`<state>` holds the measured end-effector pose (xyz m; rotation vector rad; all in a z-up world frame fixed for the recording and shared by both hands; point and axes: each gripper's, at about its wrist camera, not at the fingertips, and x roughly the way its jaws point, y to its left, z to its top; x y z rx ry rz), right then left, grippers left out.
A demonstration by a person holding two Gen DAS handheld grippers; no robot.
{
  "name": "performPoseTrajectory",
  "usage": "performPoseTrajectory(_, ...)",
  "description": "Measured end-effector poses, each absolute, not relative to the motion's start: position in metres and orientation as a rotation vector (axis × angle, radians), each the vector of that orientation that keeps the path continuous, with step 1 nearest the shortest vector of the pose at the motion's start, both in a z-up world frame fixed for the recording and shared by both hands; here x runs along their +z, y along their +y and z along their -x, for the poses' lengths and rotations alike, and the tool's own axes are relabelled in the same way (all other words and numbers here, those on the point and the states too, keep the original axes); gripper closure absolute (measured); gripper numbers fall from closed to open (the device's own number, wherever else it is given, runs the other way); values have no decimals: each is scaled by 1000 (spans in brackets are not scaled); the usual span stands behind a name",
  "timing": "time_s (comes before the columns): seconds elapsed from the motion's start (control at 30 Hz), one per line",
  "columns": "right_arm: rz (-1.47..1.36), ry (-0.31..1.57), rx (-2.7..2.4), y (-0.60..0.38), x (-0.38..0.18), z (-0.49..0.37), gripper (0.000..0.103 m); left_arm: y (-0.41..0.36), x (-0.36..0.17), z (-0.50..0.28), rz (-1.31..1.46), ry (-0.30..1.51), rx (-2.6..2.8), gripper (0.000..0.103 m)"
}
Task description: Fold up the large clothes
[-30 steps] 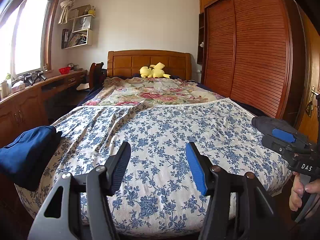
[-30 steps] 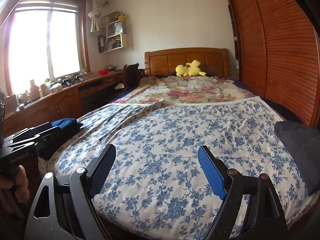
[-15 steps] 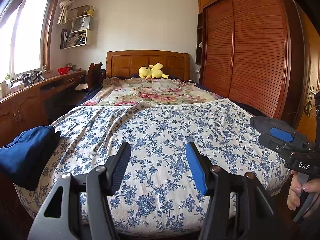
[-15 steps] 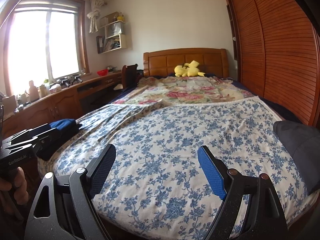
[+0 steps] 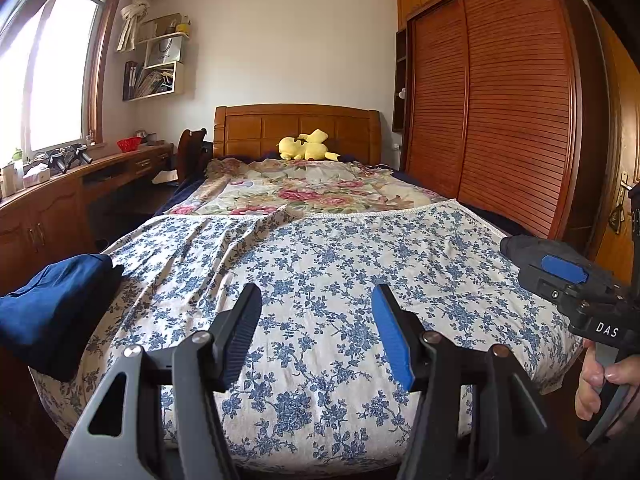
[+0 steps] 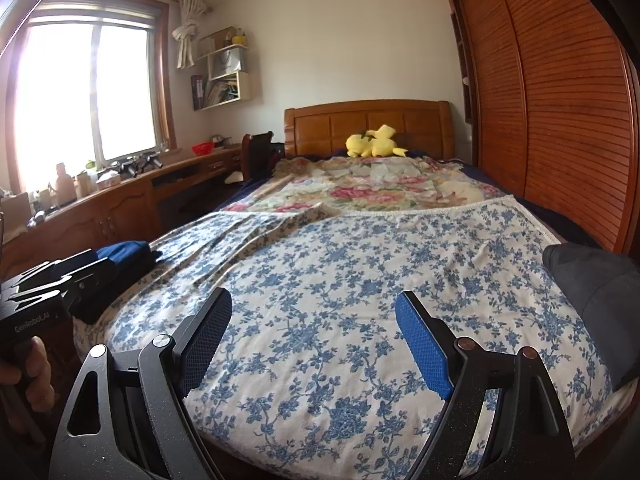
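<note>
The folded dark-blue garment (image 5: 52, 312) lies at the near left edge of the bed (image 5: 320, 360), left of the spread, empty left gripper (image 5: 316, 320), which is nearer than the spread, empty right gripper (image 6: 314, 336).

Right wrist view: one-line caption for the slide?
Open right tongs above a blue-floral sheet spread on the bed, dark garment at right, folded navy garment at left.
</note>
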<state>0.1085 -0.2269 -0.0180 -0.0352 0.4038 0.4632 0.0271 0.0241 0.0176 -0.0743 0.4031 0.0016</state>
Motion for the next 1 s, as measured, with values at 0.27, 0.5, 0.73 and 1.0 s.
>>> performPoseTrajectory(0.27,38,403,463,-226,-18,-109,17,24,18,-26,73,400,2,46)
performPoseTrajectory(0.5,35,401,462,-226,-17,-108,17,24,18,-26,72,399,1,46)
performPoseTrajectory(0.73,37,401,464,-226,-17,-108,17,23,19,-26,71,399,2,46)
performPoseTrajectory(1.0,37,401,463,-226,-18,-108,17,23,19,-26,70,400,2,46)
